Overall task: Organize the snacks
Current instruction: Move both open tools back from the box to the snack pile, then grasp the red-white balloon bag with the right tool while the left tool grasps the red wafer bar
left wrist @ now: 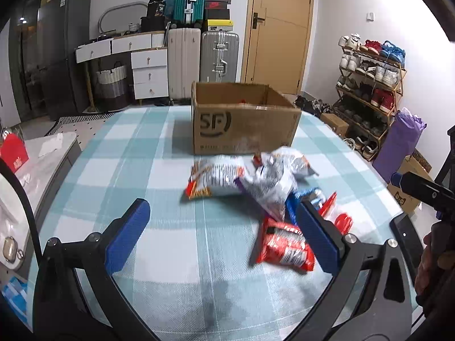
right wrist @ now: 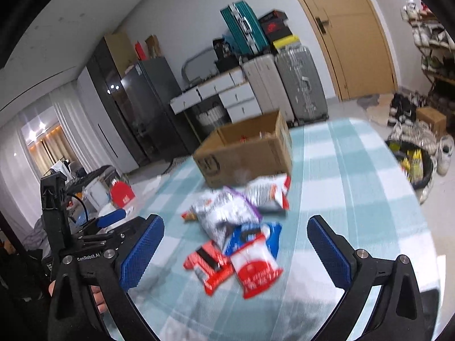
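Right gripper [right wrist: 236,248], jaws spread wide and empty, tilted downward over the checked tablecloth [right wrist: 355,170]. Directly between and just ahead of its blue pads [right wrist: 142,253] lies the near end of the snack pile: a red-and-white packet [right wrist: 256,267] beside a red packet [right wrist: 209,267], both flat on the cloth, long axes running roughly away from the gripper. Beyond them are a blue packet [right wrist: 268,231], then silver bags [right wrist: 224,213], then the open cardboard box [right wrist: 241,153] farthest off. Left gripper [left wrist: 224,234], likewise spread and empty, has the red packet [left wrist: 284,248] against the inner side of its right-hand finger, off-centre. The right hand appears better aligned for the first pick.
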`<state>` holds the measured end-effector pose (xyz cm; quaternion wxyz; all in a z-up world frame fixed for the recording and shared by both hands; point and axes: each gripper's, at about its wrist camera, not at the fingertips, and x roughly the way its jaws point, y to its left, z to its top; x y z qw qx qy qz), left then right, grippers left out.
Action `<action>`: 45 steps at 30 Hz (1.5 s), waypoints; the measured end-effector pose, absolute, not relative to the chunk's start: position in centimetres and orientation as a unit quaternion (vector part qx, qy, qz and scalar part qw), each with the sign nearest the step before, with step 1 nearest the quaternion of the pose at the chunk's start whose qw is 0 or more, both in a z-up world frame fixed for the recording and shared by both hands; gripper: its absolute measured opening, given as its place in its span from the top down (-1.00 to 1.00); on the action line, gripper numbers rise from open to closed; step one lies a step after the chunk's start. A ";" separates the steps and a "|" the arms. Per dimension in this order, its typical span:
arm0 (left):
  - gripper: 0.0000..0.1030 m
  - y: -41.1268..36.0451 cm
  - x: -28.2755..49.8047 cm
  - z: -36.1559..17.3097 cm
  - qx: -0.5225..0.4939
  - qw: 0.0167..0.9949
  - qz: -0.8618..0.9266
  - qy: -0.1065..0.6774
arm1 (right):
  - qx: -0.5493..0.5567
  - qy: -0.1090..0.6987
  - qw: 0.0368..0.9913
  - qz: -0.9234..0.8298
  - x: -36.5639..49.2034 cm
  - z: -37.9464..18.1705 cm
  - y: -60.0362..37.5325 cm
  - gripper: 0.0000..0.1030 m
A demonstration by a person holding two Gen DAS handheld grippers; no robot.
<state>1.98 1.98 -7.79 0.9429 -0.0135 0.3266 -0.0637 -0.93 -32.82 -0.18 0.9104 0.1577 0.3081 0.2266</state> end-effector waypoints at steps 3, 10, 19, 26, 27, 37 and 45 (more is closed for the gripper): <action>-0.98 2.2 2.0 -9.4 -0.007 0.946 -0.043 0.320 | 0.154 0.325 0.906 0.223 -0.9 -1.9 -32.6 -0.99; -0.98 2.3 2.9 -12.2 -0.009 0.942 -0.043 0.333 | 0.138 0.363 0.896 0.215 0.0 -4.9 -31.7 -0.99; -0.98 1.9 3.9 -13.5 -0.009 0.937 -0.054 0.345 | 0.111 0.398 0.885 0.215 1.5 -7.1 -29.8 -0.81; -0.98 1.6 4.6 -13.9 -0.007 0.931 -0.066 0.359 | 0.096 0.414 0.879 0.215 3.0 -8.2 -28.7 -0.70; -0.98 1.5 4.7 -13.9 -0.004 0.931 -0.068 0.358 | 0.093 0.414 0.879 0.216 3.0 -8.3 -28.6 -0.64; -0.98 1.1 4.3 -13.8 0.002 0.932 -0.075 0.356 | 0.077 0.436 0.870 0.218 4.1 -9.4 -27.7 0.05; -0.98 1.9 4.6 -14.2 -0.023 0.929 -0.063 0.364 | 0.090 0.417 0.878 0.216 3.5 -8.9 -28.4 0.12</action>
